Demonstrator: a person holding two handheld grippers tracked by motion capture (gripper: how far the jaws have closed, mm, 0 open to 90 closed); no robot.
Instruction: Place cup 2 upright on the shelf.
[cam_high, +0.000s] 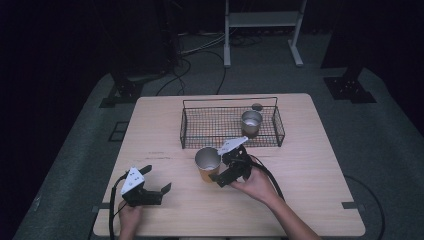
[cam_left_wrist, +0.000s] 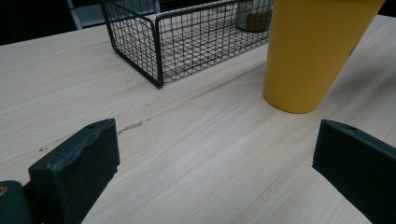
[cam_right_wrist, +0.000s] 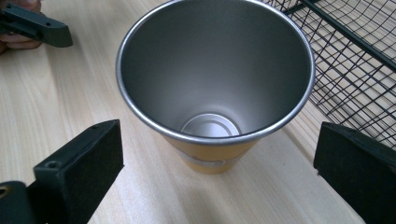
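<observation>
Right gripper view: yellow cup (cam_right_wrist: 212, 93) before right tongs (cam_right_wrist: 217, 172) (jaws apart).

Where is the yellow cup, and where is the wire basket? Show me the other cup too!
yellow cup (cam_left_wrist: 303, 56), left gripper view, on its yellow outer side.
wire basket (cam_high: 200, 131), high view, on its mesh floor.
other cup (cam_high: 251, 121), high view, on its metal rim inside the basket.

Dim high view, dark surroundings; gripper views brighter, sharp.

Both claws gape wide: the left claw (cam_high: 156, 192) low near the person, the right claw (cam_high: 216, 172) farther forward.
</observation>
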